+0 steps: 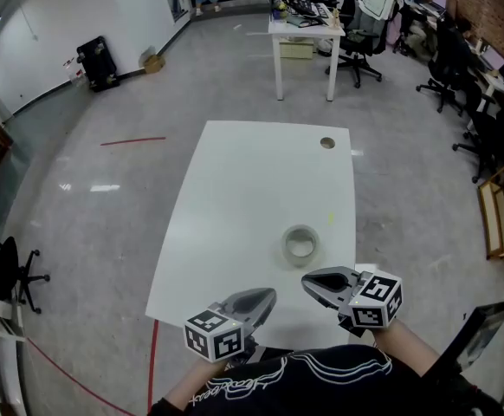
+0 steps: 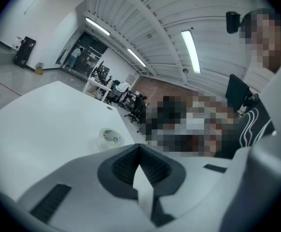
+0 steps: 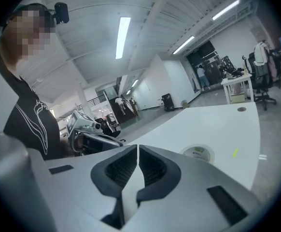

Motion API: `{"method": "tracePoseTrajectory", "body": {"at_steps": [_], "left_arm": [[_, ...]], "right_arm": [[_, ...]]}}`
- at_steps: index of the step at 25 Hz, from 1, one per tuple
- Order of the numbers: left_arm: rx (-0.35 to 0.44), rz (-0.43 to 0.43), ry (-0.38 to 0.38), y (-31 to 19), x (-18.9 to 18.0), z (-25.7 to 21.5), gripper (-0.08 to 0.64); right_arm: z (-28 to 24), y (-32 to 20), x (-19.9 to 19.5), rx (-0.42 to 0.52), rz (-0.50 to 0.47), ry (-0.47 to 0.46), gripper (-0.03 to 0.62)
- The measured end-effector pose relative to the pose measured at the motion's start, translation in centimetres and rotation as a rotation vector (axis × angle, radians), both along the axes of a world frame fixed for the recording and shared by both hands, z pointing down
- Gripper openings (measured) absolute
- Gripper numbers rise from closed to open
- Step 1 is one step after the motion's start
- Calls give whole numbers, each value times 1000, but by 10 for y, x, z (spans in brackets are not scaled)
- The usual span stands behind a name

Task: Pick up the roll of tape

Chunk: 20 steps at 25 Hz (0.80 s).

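A roll of clear tape (image 1: 300, 244) lies flat on the white table (image 1: 235, 198), near its front right part. Both grippers hover over the table's near edge, short of the roll. My left gripper (image 1: 266, 298) is to the roll's lower left, jaws shut and empty. My right gripper (image 1: 313, 282) is just below the roll, jaws shut with nothing between them. The left gripper view shows the tape (image 2: 110, 137) beyond and left of the closed jaw tips (image 2: 139, 147). From the right gripper (image 3: 137, 147), the tape (image 3: 198, 152) lies ahead to the right.
The table has a round cable hole (image 1: 326, 143) at its far right and a small yellow mark (image 1: 330, 218) beyond the roll. Another white desk (image 1: 304, 33), office chairs and seated people are far off. A black chair (image 1: 1, 267) stands at left, a wooden rack (image 1: 503, 206) at right.
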State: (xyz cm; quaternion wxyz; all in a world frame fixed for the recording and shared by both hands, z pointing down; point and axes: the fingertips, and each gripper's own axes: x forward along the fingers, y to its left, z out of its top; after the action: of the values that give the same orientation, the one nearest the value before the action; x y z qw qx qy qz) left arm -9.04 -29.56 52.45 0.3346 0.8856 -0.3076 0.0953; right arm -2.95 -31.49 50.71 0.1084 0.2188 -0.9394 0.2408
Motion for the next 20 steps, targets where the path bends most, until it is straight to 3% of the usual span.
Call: {"method": "tracePoseTrajectory", "body": {"at_steps": [5, 18, 20], "left_arm": [[-31, -10, 2, -8, -3, 9, 3], [-70, -44, 38, -27, -7, 15, 3], [-70, -50, 37, -29, -10, 15, 3]], "right_arm": [[10, -21, -3, 64, -1, 84, 15], [69, -52, -2, 98, -72, 372, 18], [79, -53, -4, 118, -104, 441, 59]]}}
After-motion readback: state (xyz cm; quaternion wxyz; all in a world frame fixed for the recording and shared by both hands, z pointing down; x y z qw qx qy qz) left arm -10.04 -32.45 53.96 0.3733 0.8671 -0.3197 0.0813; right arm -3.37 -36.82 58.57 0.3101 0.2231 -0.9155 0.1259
